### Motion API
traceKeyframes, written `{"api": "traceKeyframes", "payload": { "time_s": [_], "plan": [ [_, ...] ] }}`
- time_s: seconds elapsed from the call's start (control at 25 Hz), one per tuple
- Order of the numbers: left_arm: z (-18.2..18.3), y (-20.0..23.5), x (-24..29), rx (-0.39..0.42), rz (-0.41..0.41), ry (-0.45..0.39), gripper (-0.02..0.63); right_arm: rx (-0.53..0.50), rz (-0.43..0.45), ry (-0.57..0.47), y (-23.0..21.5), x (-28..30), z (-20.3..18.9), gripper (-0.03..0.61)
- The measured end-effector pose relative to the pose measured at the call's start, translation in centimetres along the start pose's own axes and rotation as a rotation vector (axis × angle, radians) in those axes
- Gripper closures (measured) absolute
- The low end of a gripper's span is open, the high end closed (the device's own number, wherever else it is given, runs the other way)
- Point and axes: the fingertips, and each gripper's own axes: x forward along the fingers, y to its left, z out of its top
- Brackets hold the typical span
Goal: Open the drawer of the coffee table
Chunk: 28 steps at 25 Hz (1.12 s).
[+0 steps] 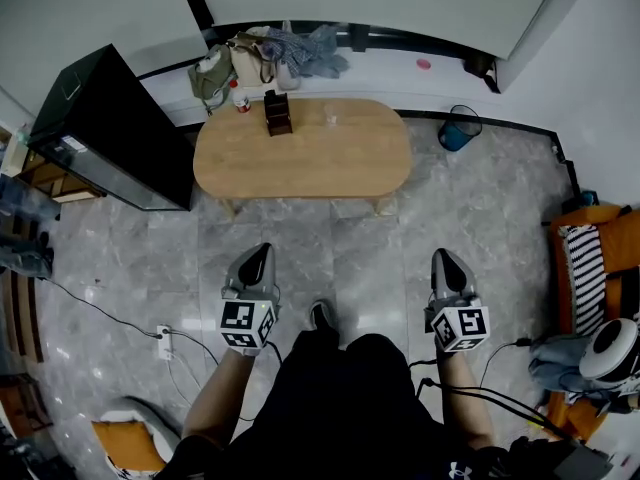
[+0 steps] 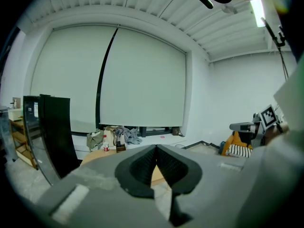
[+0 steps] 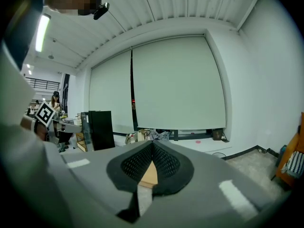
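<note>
An oval wooden coffee table [image 1: 330, 158] stands ahead on the grey tiled floor; no drawer front shows from above. A small dark box [image 1: 278, 114] sits near its far edge. My left gripper [image 1: 262, 252] is held over the floor short of the table's near left side, jaws shut with nothing between them. My right gripper [image 1: 443, 257] hangs level with it, short of the table's near right end, also shut and empty. In the left gripper view the table [image 2: 95, 156] shows past the closed pads; in the right gripper view a sliver of the table [image 3: 150, 173] shows between them.
A black cabinet [image 1: 110, 128] stands left of the table. Bags and cloth [image 1: 270, 56] lie on the window ledge behind it. A blue bin [image 1: 460, 128] is at the right, an orange chair [image 1: 600, 258] further right. A power strip [image 1: 164, 341] and cables lie on the floor.
</note>
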Motion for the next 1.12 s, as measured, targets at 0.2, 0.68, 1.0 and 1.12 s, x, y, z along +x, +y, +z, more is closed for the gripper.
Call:
{"api": "traceKeyframes", "payload": {
  "time_s": [0.2, 0.68, 1.0, 1.12],
  "plan": [
    [-1.2, 0.7, 3.2, 0.01, -0.035, 0.034, 0.612, -0.016, 0.006, 0.051, -0.8, 2.3, -1.4, 0.575],
    [-7.1, -0.6, 14.2, 0.064, -0.051, 0.193, 0.612, 0.015, 0.052, 0.15, -9.1, 11.3, -7.8, 0.575],
    [-13.2, -2.3, 21.2, -0.007, -0.057, 0.249, 0.59, 0.083, 0.072, 0.232, -14.9, 17.2, -16.4, 0.575],
    [-17.0, -1.3, 23.7, -0.059, -0.056, 0.275, 0.58, 0.083, 0.08, 0.27, -16.4, 19.7, -20.0, 0.575]
  ]
}}
